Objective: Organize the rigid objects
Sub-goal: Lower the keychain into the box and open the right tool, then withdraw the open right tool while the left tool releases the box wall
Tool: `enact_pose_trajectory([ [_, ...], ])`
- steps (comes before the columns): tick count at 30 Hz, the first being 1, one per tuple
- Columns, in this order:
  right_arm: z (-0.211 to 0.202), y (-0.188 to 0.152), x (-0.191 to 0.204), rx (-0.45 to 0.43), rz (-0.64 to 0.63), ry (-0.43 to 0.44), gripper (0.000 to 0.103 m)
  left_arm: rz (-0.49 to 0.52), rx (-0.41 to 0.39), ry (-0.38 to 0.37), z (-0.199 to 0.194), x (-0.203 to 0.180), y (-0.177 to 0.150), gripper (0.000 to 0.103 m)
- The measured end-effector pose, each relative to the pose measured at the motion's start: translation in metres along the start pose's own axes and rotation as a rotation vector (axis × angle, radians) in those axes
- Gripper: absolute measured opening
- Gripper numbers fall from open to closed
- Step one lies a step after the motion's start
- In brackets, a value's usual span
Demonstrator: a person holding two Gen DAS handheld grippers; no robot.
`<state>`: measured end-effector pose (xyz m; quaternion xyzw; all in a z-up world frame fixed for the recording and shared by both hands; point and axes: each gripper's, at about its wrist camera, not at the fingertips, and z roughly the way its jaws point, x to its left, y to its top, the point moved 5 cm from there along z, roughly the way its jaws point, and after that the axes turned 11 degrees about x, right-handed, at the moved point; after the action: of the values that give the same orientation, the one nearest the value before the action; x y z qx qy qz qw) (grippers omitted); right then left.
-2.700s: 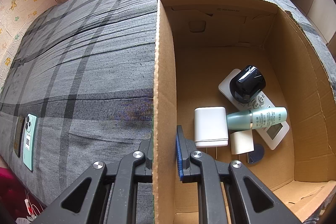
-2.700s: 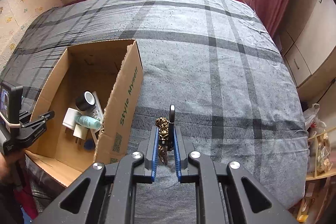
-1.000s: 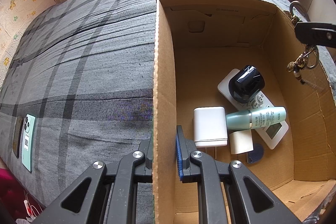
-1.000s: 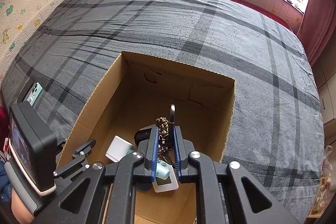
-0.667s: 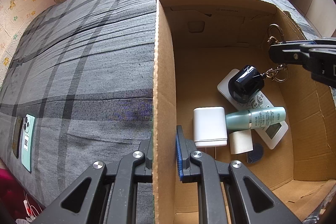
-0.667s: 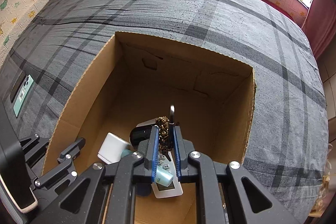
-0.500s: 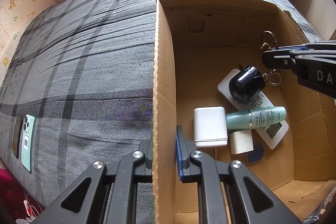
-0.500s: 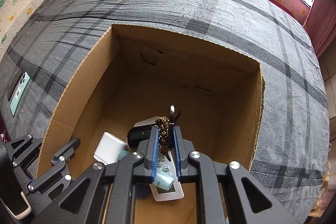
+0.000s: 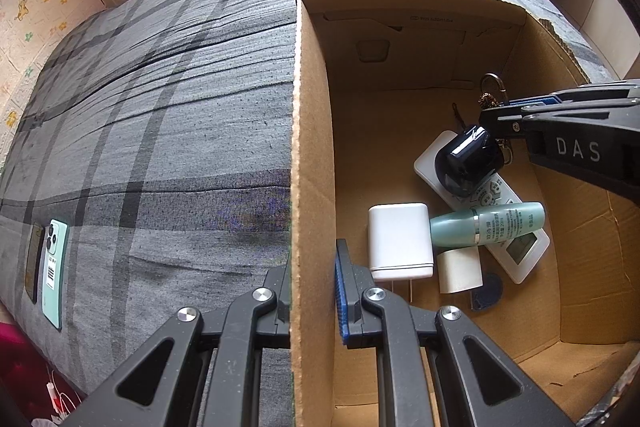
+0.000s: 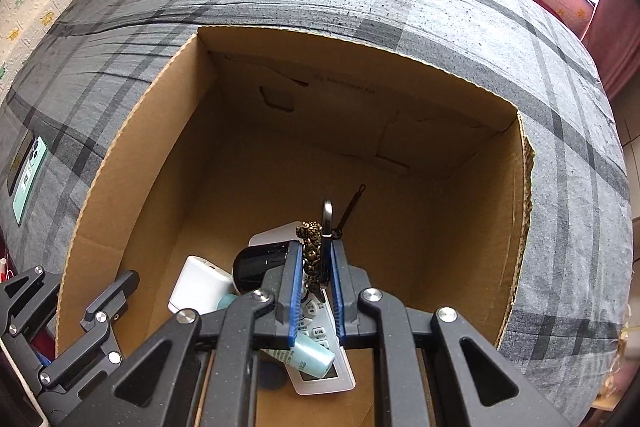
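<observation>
A cardboard box [image 9: 312,107] stands open on the grey plaid bed. My left gripper [image 9: 314,267] is shut on the box's left wall. My right gripper [image 10: 314,259] is shut on a bronze keychain [image 10: 311,247] and holds it inside the box [image 10: 400,67], low over the items; it also shows in the left wrist view [image 9: 496,107]. In the box lie a white remote [image 9: 516,247], a black round case [image 9: 464,159], a teal bottle [image 9: 492,223], a white charger [image 9: 400,239] and a smaller white block [image 9: 460,269].
A mint-green phone [image 9: 54,267] and a dark phone [image 9: 33,267] lie at the bed's left edge; the green one also shows in the right wrist view [image 10: 28,179]. A dark round item [image 9: 486,297] lies on the box floor. A red curtain [image 10: 612,39] hangs at right.
My right gripper carried the keychain from over the bed, across the box's right wall, and down inside the box over the black case. My left gripper kept its hold on the left wall.
</observation>
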<state>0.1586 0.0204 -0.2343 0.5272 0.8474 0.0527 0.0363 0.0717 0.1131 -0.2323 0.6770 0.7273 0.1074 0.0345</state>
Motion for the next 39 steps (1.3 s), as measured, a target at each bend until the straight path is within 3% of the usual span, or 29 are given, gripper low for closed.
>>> enact_pose_trajectory([
  [7, -0.004, 0.002, -0.001, -0.010, 0.003, -0.007, 0.015, 0.000, 0.001, 0.002, -0.001, 0.000, 0.001, 0.015],
  [8, -0.005, 0.001, 0.000, -0.012, -0.001, -0.010, 0.018, 0.000, 0.001, 0.002, -0.001, 0.000, 0.001, 0.015],
  [10, -0.009, 0.000, 0.001, -0.024, -0.003, -0.004, 0.036, -0.001, 0.001, 0.001, 0.000, 0.000, 0.000, 0.015],
  [23, -0.033, -0.007, -0.003, -0.066, 0.036, -0.008, 0.061, -0.004, 0.004, 0.003, 0.000, 0.001, 0.001, 0.015],
  [34, -0.067, -0.028, -0.024, -0.109, 0.103, -0.011, 0.097, -0.001, 0.006, 0.020, -0.001, -0.002, 0.001, 0.015],
  [39, -0.085, -0.045, -0.036, -0.139, 0.143, -0.026, 0.103, -0.005, 0.008, 0.019, -0.001, -0.002, 0.002, 0.015],
])
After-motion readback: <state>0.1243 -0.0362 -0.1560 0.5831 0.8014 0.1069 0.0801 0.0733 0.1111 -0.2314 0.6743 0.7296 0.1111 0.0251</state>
